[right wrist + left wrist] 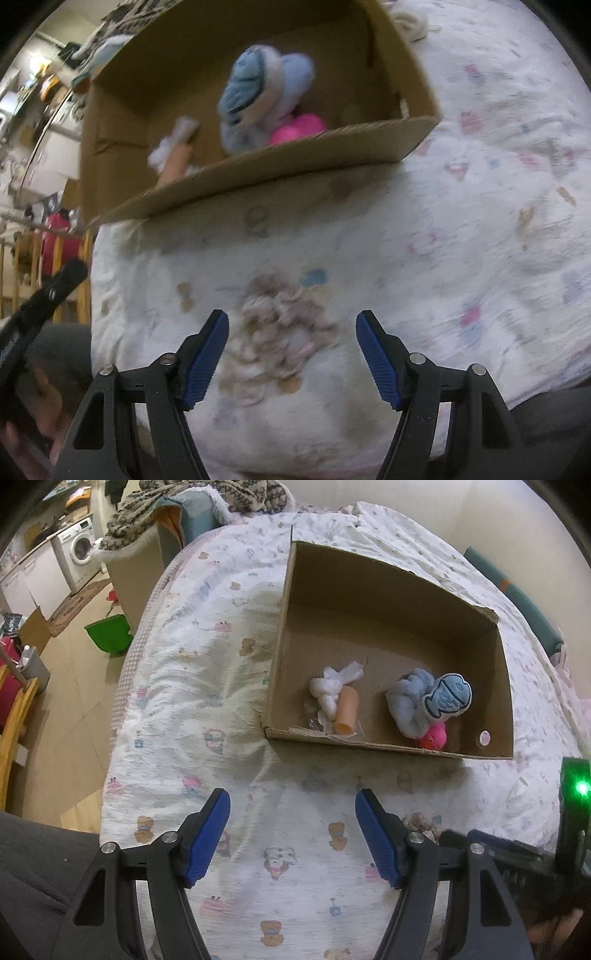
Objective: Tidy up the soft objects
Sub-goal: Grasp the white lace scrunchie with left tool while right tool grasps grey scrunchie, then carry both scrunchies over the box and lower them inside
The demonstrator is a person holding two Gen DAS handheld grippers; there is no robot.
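The fluffy beige-pink scrap (pixel 280 325) lies on the bed quilt (pixel 461 229), outside the cardboard box (pixel 295 158) and near its front wall; in my right wrist view it sits just ahead of my right gripper (pixel 291 354), roughly centred between the blue pads (pixel 205 362), not touching either as far as I can tell. I have the right gripper spread wide, nothing in it. That view is motion-blurred, so the scrap's texture is uncertain. From the left wrist view I see only a corner of the same scrap (pixel 421 823) behind the right-hand finger of my left gripper (pixel 293 834), which is likewise wide apart and empty, hovering over bare quilt. Inside the box, toward the front wall: a knotted white cloth (pixel 332 686) touching a tan tube (pixel 347 710) on the left side; on the right, a light-blue plush (pixel 410 705) with a blue fish-shaped patch (pixel 448 696), and a pink toy (pixel 434 736) tucked under it against the front wall. A green bin (pixel 109 633) stands on the floor beside the bed, a washing machine (pixel 79 548) farther back.
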